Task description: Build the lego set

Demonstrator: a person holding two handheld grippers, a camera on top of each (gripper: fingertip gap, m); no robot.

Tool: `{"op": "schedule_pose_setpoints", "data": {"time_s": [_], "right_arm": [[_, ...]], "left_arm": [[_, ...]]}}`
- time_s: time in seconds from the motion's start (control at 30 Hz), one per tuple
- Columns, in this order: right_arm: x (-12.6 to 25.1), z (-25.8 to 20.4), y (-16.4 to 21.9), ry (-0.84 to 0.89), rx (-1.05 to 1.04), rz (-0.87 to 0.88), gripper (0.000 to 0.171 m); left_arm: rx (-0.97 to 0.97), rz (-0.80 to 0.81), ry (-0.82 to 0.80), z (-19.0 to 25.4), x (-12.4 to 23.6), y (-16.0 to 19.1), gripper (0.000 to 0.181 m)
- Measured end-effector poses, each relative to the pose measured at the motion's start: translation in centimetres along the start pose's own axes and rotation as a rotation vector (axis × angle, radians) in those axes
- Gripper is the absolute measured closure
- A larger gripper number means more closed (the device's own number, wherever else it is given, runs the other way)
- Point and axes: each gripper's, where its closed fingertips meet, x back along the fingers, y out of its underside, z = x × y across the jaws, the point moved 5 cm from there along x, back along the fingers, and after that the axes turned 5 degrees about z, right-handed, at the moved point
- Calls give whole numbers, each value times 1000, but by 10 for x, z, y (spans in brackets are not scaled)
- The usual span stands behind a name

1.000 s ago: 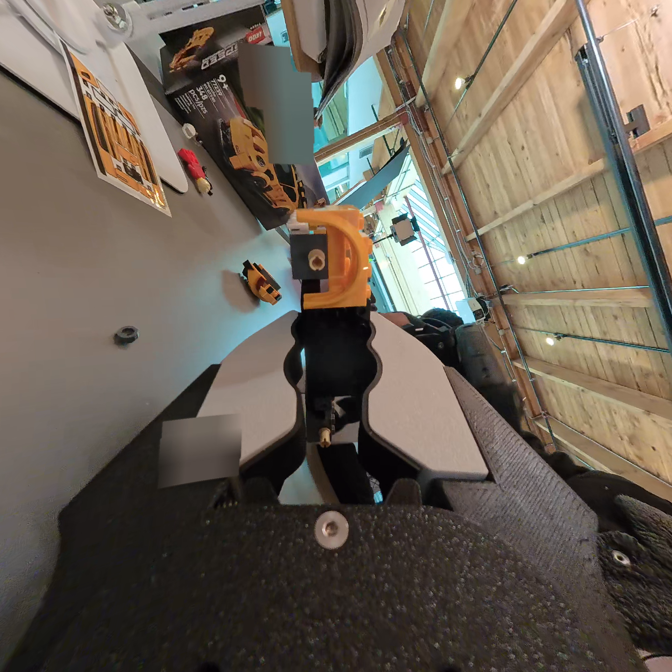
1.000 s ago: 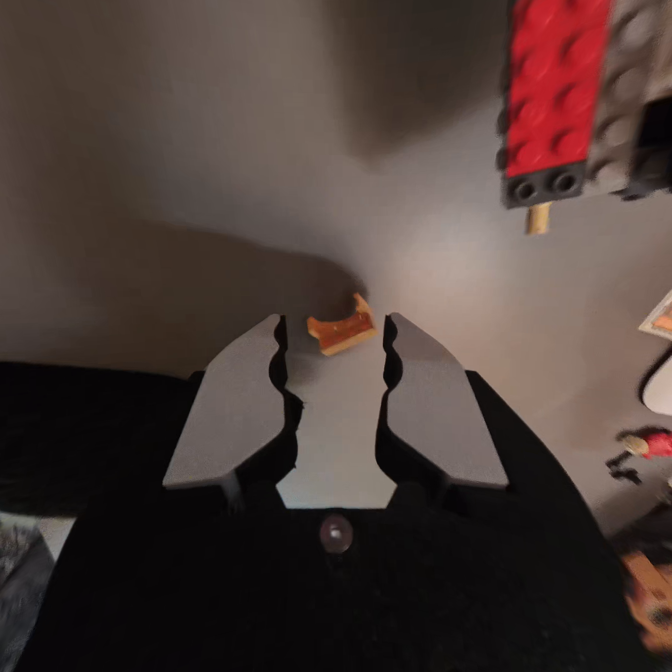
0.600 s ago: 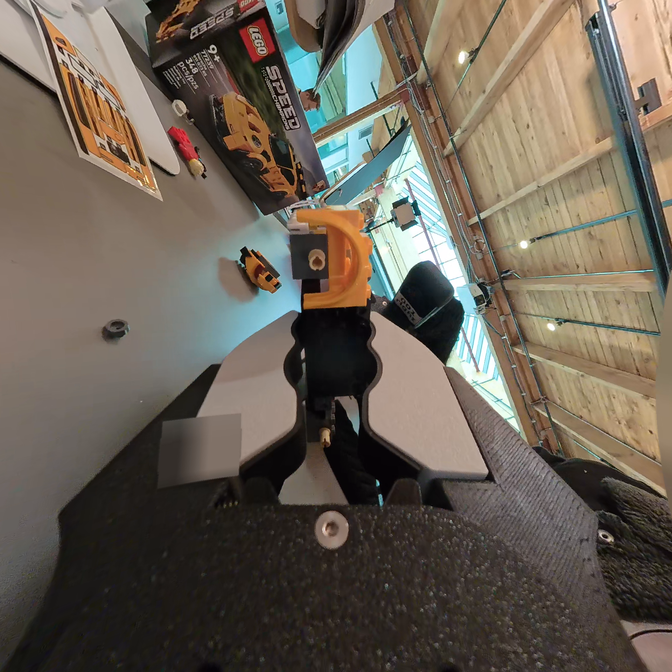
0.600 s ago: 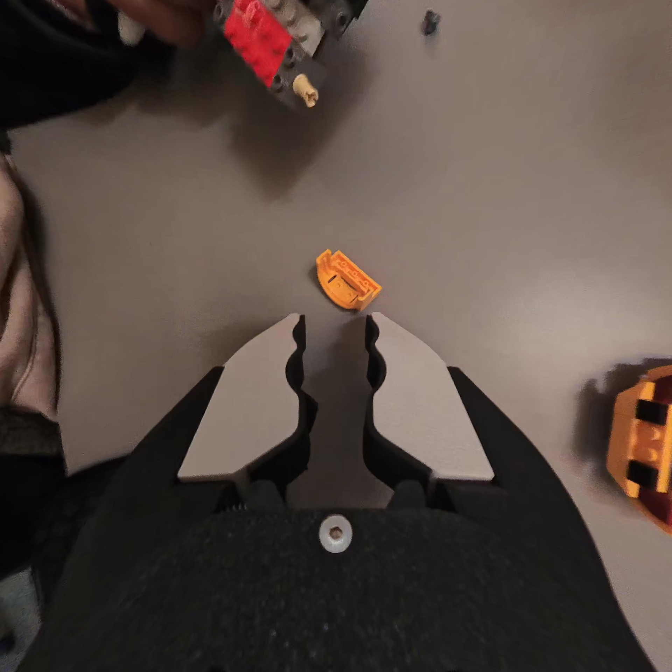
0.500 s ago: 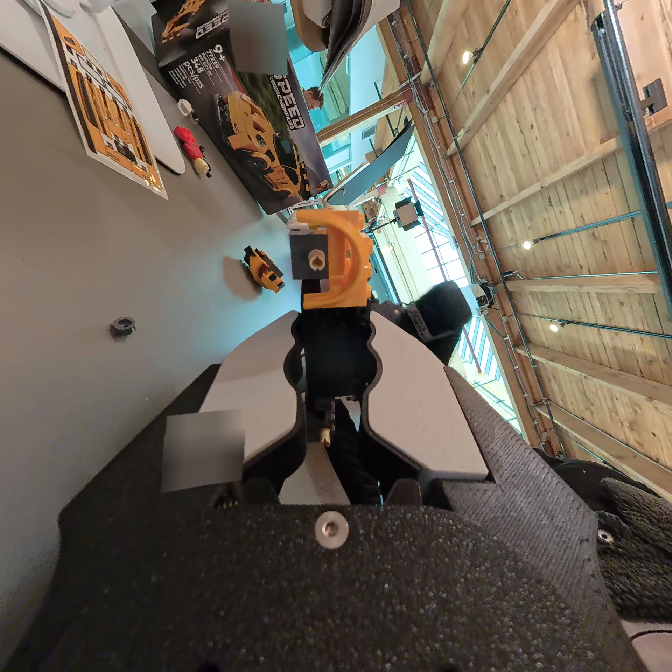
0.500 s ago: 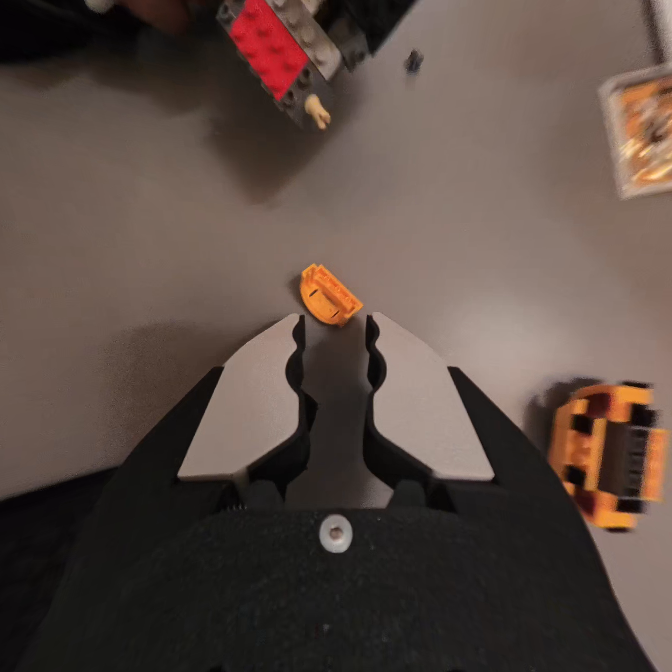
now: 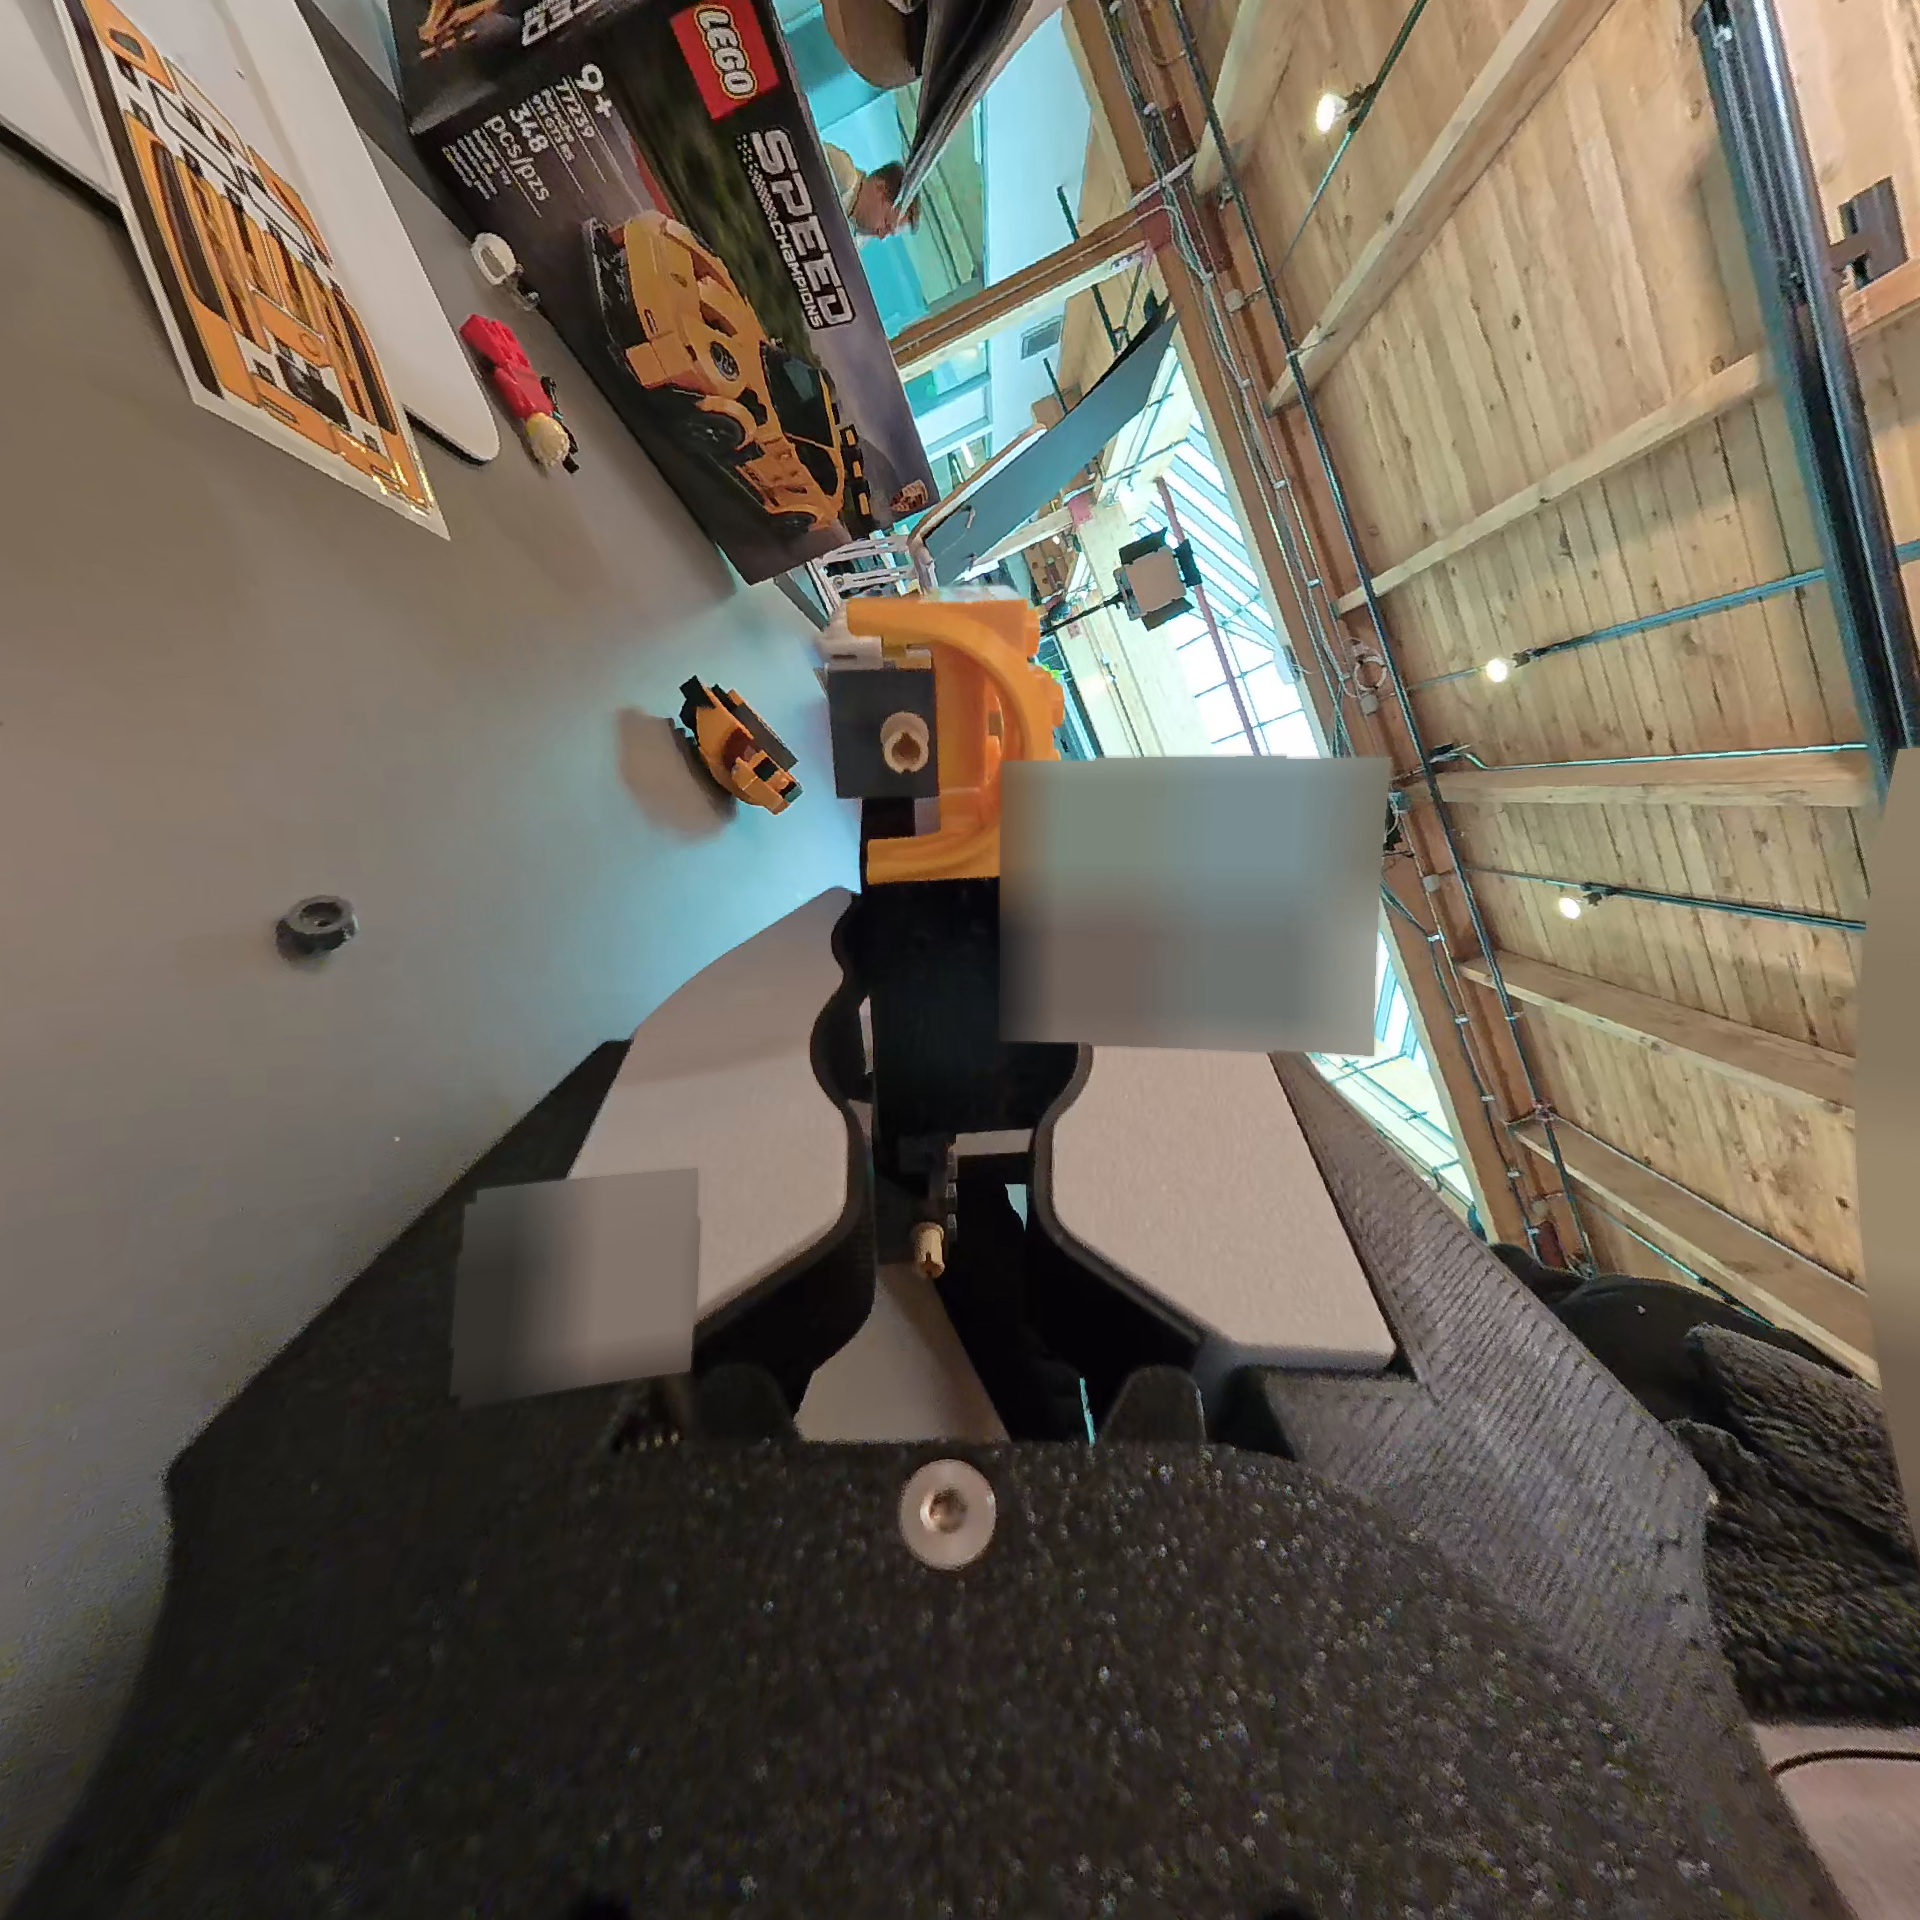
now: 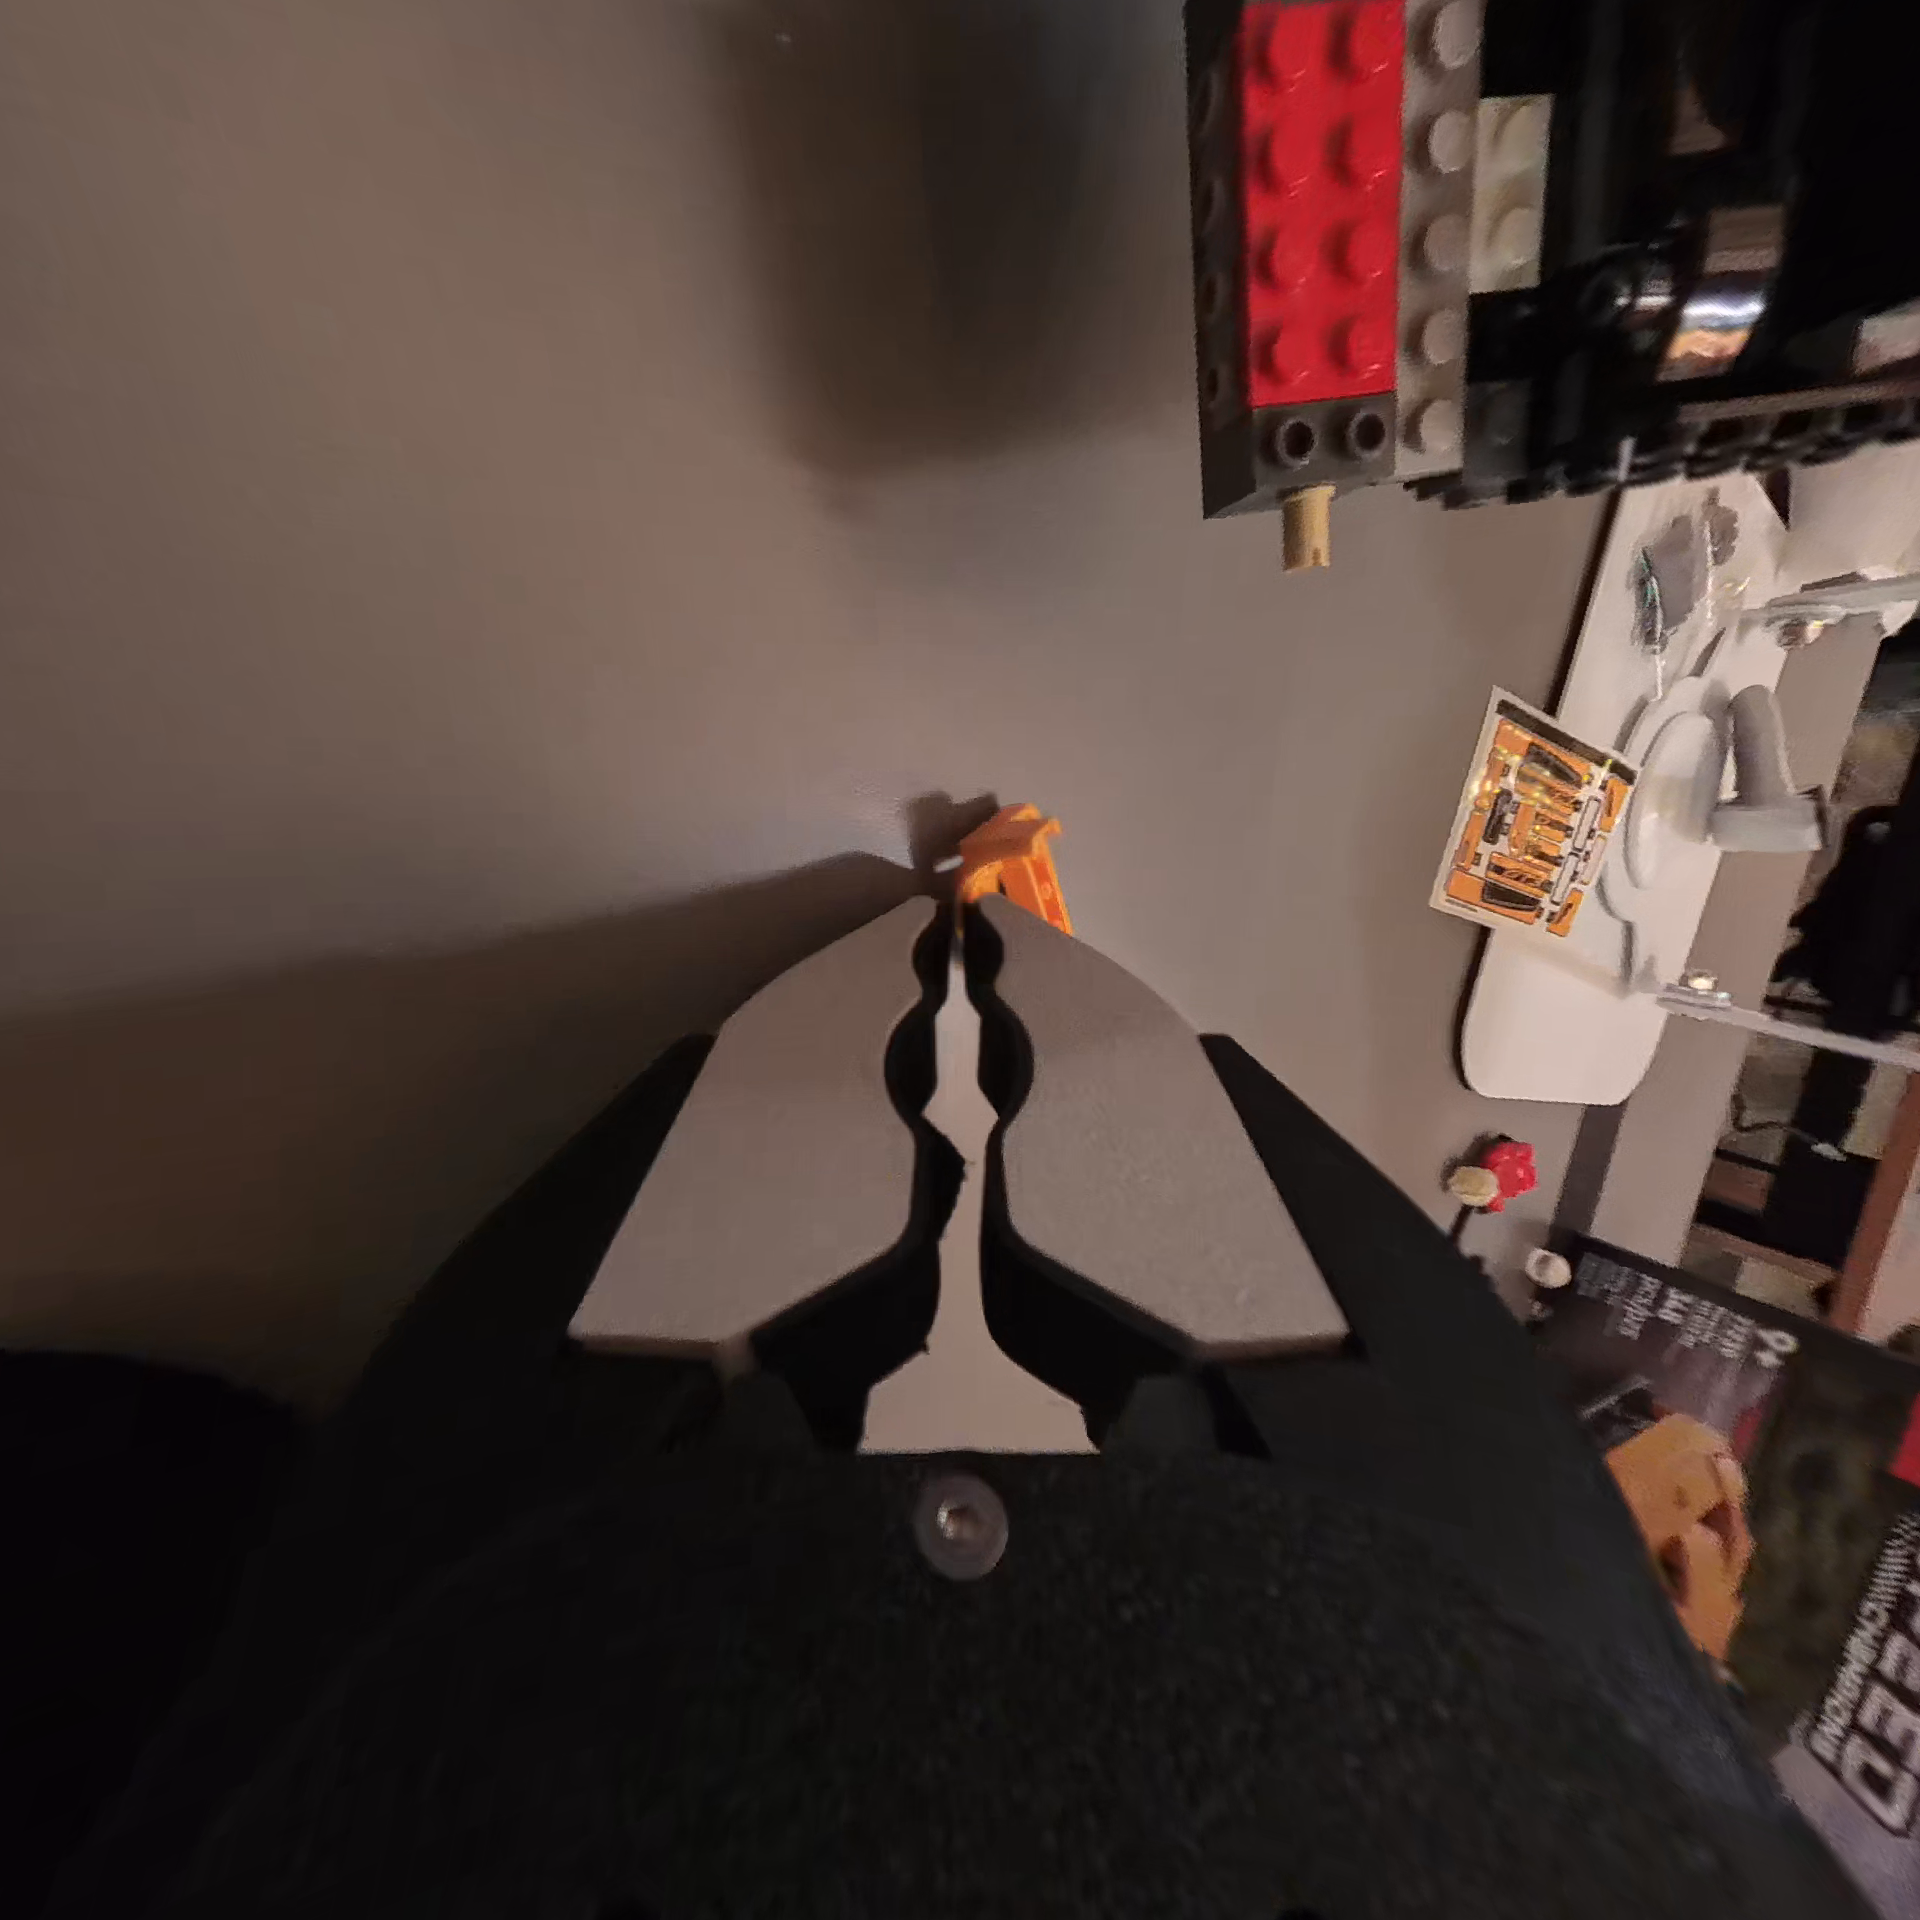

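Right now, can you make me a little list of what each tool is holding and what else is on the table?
left tool: shut on the partly built car
right tool: shut on a small orange curved piece
table: grey
also on table: set box, sticker sheet, orange sub-build, black ring, red minifigure part

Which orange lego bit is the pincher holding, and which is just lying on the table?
The right gripper pinches the small curved orange piece. The striped orange-and-black chunk lies alone on the grey table.
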Motion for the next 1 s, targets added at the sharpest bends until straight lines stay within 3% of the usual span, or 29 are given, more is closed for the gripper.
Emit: {"op": "schedule_pose_setpoints", "data": {"time_s": [0.03,0.2,0.37,0.6,0.77,1.0], "right_arm": [[-2,2,0,13,6,2,166],[2,20,2,-56,-335,135,171],[45,50,-19,-204,-878,605,171],[99,79,-53,-465,-1136,1129,171],[93,83,-58,-617,-1272,1135,171],[87,84,-50,-663,-1364,1135,171]], "left_arm": [[0,-3,0,0,0,1,151],[-8,-9,4,1,0,1,150],[-13,-35,44,5,-3,5,150],[-54,-181,257,33,-14,30,151],[-79,-210,326,42,-14,36,151],[-45,-214,406,51,-13,37,151]]}}
